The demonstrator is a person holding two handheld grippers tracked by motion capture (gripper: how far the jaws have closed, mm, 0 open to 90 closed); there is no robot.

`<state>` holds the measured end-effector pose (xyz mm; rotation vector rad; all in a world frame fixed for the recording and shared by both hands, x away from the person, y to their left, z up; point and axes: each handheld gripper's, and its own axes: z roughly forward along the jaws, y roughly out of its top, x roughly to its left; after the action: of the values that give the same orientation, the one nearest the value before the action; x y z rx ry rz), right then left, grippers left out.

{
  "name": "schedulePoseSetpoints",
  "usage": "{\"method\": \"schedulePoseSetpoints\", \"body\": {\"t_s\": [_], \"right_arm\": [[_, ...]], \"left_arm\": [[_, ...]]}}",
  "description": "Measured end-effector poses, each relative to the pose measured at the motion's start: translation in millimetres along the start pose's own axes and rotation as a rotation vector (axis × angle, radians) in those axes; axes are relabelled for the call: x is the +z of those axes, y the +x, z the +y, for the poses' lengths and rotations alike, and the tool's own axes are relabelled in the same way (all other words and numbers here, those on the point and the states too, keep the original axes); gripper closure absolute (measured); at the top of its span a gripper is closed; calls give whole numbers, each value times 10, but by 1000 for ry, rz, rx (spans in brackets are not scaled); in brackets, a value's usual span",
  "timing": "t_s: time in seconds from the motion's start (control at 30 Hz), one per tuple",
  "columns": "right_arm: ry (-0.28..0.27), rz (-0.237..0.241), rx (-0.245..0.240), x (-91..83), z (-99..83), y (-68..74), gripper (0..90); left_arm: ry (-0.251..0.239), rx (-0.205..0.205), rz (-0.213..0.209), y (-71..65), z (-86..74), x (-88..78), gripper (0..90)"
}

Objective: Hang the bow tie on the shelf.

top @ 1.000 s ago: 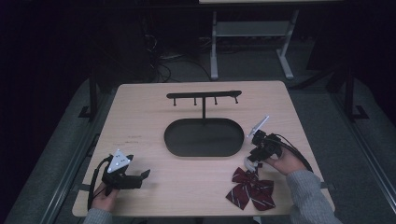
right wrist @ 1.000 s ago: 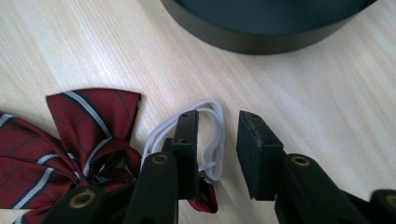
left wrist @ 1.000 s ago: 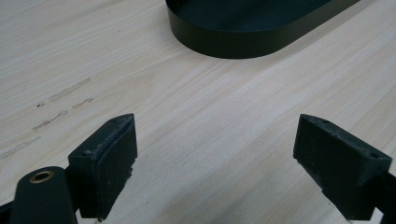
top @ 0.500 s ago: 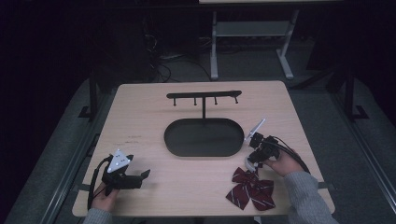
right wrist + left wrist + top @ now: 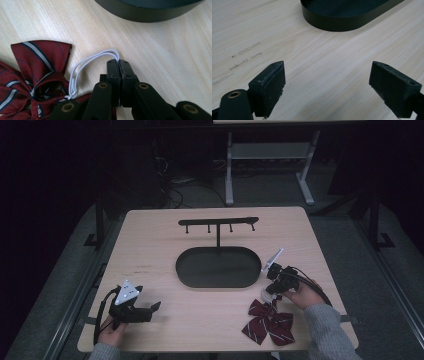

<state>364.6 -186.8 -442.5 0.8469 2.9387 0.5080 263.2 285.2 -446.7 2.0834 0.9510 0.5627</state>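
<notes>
A dark red bow tie [image 5: 268, 322] with white and navy stripes lies near the table's front right; its knot and wings [image 5: 32, 75] show in the right gripper view. My right gripper [image 5: 117, 62] is shut on the bow tie's white elastic loop [image 5: 95, 57], pinching the loop's far end just above the wood. From above, the right gripper [image 5: 272, 294] sits just behind the bow tie, held by a hand. My left gripper [image 5: 154, 309] rests at the front left, and its jaws [image 5: 327, 82] stand wide open over bare wood.
A black stand with an oval tray base [image 5: 218, 266] and a hook bar [image 5: 218, 222] occupies the table's middle. Its rim [image 5: 150, 12] lies close beyond the right gripper, and its rim [image 5: 342, 22] is farther ahead of the left. Faint scuff marks [image 5: 244, 55] mark the wood.
The right gripper has shifted slightly nearer and lower toward the bow tie. The left gripper and the bow tie have stayed put.
</notes>
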Motion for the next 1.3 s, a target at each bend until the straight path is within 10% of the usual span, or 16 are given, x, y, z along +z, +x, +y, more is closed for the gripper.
{"method": "schedulePoseSetpoints", "body": {"t_s": [1.3], "right_arm": [[-112, -61, -146, -662, 191, 333, 879]], "left_arm": [[2, -3, 2, -1, 0, 3, 133]]}}
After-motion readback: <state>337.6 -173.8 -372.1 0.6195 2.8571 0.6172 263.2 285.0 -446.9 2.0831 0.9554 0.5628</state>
